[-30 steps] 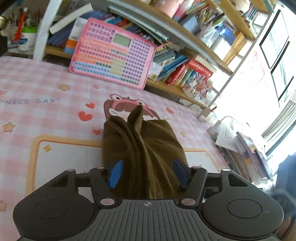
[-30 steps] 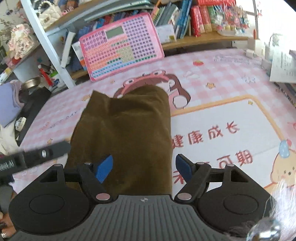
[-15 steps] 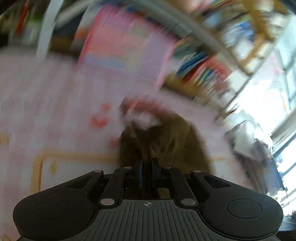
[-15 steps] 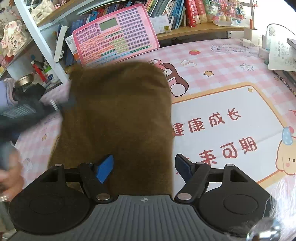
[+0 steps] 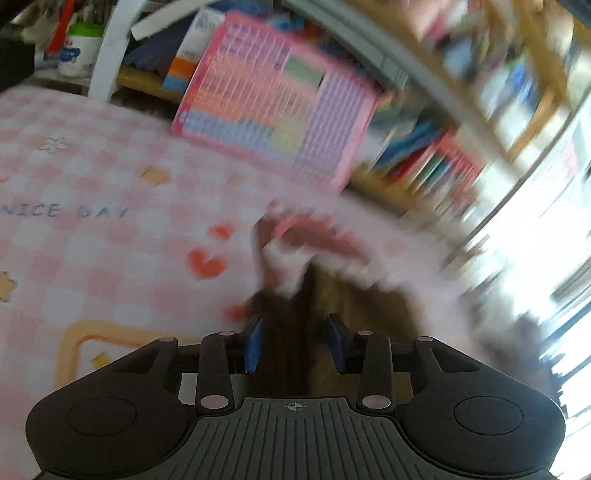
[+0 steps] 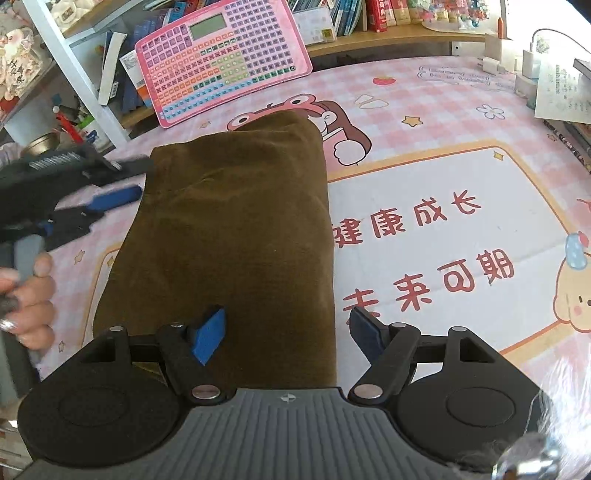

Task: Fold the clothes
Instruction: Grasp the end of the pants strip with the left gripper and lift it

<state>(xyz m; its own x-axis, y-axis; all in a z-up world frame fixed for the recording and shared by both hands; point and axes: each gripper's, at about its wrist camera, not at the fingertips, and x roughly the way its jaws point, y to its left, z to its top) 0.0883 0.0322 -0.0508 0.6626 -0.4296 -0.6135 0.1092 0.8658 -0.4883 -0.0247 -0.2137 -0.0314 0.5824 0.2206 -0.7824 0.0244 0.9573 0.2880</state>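
A brown garment (image 6: 236, 236) lies folded in a long strip on the pink checked mat (image 6: 424, 110). My right gripper (image 6: 291, 332) is open, its blue pads either side of the garment's near end. My left gripper (image 5: 295, 341) is open, with dark brown cloth (image 5: 332, 295) between and beyond its pads; this view is blurred by motion. In the right wrist view the left gripper (image 6: 122, 184) is at the garment's far left corner, jaws apart, held by a hand (image 6: 29, 295).
A pink toy keyboard (image 6: 221, 59) leans against the shelf at the back. Books (image 6: 388, 14) fill the shelf behind the mat. Chargers and papers (image 6: 535, 74) sit at the far right. A white shelf post (image 6: 81, 74) stands at the left.
My left gripper was shut on the garment's edge half a second ago and has opened, letting the cloth go. The garment's far left part now lies flat. My right gripper stayed open.
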